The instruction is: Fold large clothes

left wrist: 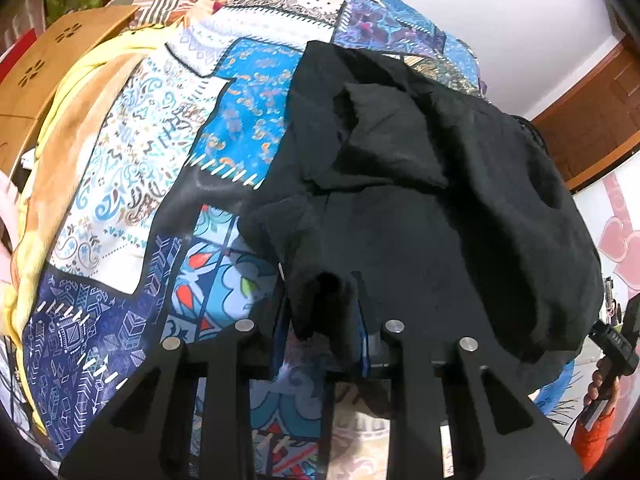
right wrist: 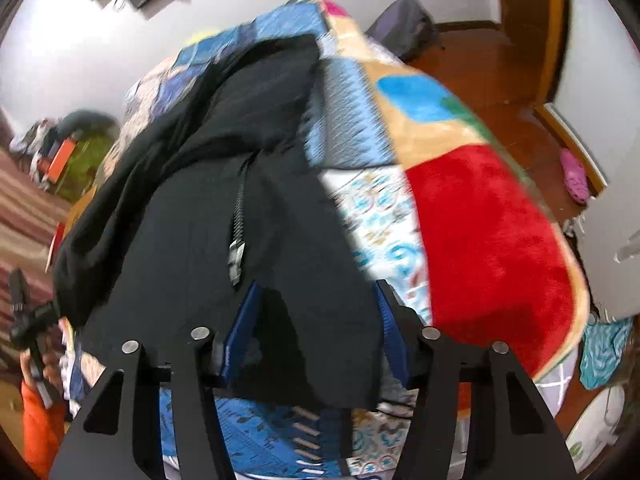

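Observation:
A large black zip-up garment (left wrist: 420, 208) lies crumpled on a bed with a patchwork bedspread (left wrist: 152, 148). My left gripper (left wrist: 320, 312) is shut on a bunched fold of the black garment at its near edge. In the right wrist view the black garment (right wrist: 208, 240) shows its zipper (right wrist: 237, 236) running down the front. My right gripper (right wrist: 316, 320) has its blue pads (right wrist: 390, 320) set wide apart, and the garment's hem drapes between and over them. The view is motion-blurred.
A red, blue and tan fleece blanket (right wrist: 488, 248) covers the bed's right side. A yellow blanket (left wrist: 60, 128) and a wooden table (left wrist: 44, 68) are on the left. A wooden floor (right wrist: 504, 80) and a dark bag (right wrist: 404, 28) lie beyond the bed. The other gripper's handle (left wrist: 612, 340) shows at the edge.

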`<state>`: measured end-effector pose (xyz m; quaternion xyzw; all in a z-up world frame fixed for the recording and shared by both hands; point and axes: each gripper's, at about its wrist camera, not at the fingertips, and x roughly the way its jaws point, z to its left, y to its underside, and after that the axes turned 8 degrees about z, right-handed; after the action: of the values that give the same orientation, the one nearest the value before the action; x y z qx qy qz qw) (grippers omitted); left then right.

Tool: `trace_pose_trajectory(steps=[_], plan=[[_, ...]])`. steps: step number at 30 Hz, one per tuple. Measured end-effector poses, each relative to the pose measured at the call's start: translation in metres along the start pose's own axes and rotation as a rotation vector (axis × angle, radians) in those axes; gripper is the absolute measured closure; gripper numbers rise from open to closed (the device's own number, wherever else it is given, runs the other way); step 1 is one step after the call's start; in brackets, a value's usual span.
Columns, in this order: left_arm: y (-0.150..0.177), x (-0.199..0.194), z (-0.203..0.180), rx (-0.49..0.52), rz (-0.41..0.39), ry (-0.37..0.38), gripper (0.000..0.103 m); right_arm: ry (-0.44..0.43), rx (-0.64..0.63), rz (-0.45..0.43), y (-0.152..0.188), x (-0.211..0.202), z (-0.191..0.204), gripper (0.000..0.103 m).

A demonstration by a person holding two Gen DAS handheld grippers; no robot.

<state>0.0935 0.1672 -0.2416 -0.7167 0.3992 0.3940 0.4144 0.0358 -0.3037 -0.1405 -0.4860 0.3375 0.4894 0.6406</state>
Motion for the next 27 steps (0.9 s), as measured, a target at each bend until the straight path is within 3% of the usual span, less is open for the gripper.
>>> trace_pose_trajectory(steps=[3, 4, 5, 7, 13, 18, 27], plan=[[-0.002, 0.000, -0.004, 0.004, -0.002, 0.017, 0.076, 0.011, -0.002, 0.016, 0.000, 0.008, 0.002, 0.053], [-0.003, 0.000, -0.006, 0.007, -0.004, 0.019, 0.076, -0.002, 0.017, 0.023, -0.001, 0.007, 0.000, 0.060], [-0.003, -0.001, -0.008, 0.010, -0.006, 0.020, 0.076, -0.016, 0.030, 0.031, -0.002, 0.006, -0.001, 0.077], [-0.005, -0.003, -0.011, 0.016, -0.011, 0.018, 0.076, -0.067, 0.051, 0.055, -0.007, 0.002, -0.002, 0.093], [-0.017, -0.020, -0.028, 0.061, -0.053, 0.019, 0.080, -0.124, -0.041, 0.004, -0.028, -0.023, 0.032, 0.095], [-0.041, -0.049, -0.046, 0.093, -0.134, 0.048, 0.082, -0.193, -0.081, -0.083, -0.070, -0.045, 0.049, 0.097], [-0.119, -0.066, -0.063, 0.084, -0.217, 0.114, 0.084, -0.149, -0.088, -0.201, -0.155, -0.049, 0.060, 0.101]])
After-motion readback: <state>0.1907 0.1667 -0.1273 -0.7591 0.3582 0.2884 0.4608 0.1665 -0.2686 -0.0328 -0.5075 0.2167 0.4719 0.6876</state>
